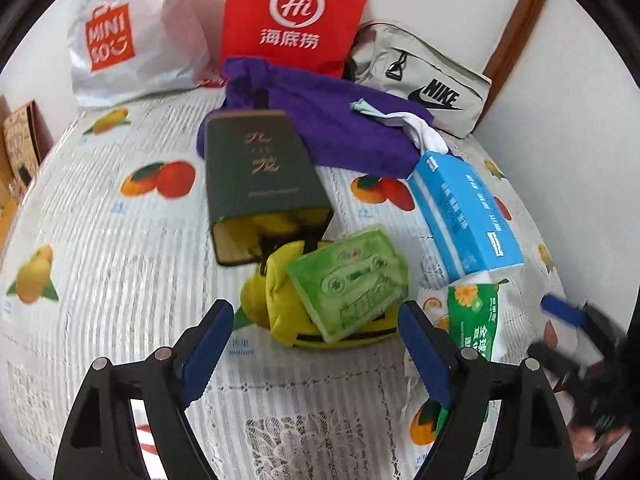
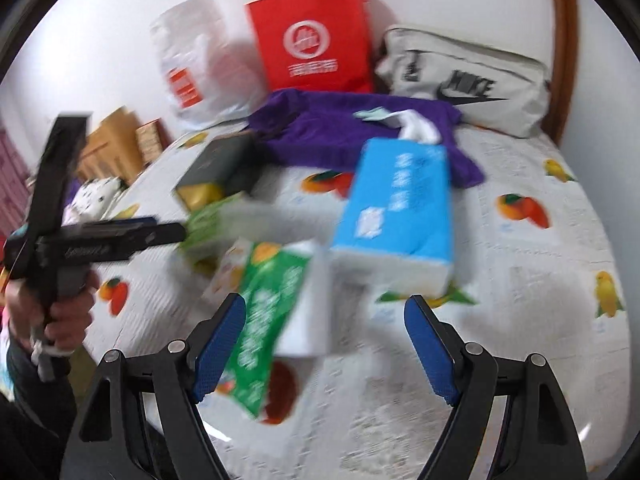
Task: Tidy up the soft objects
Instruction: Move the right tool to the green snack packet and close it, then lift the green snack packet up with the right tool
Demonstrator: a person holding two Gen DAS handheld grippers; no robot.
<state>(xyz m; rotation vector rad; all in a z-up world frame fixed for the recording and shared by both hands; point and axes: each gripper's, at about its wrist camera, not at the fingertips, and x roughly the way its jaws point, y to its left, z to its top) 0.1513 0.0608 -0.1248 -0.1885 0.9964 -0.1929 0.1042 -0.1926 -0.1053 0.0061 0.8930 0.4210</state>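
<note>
In the left wrist view my left gripper point(image 1: 316, 322) is open, just in front of a green tissue pack point(image 1: 348, 280) lying on a yellow pouch point(image 1: 280, 304). A dark green box point(image 1: 260, 176) lies behind them, open end toward me. A blue tissue pack point(image 1: 464, 212) and a green-and-white tissue pack point(image 1: 476, 320) lie to the right. In the right wrist view my right gripper point(image 2: 325, 316) is open and empty, over the green-and-white pack point(image 2: 276, 320), with the blue pack point(image 2: 396, 216) just beyond. The left gripper point(image 2: 176, 232) shows at the left. A purple cloth point(image 2: 352, 128) lies behind.
A fruit-print tablecloth point(image 1: 100, 280) covers the table. Against the back wall stand a white MINISO bag point(image 1: 132, 36), a red paper bag point(image 1: 296, 12) and a grey Nike pouch point(image 1: 424, 84). Brown boxes point(image 2: 116, 144) sit off the left edge.
</note>
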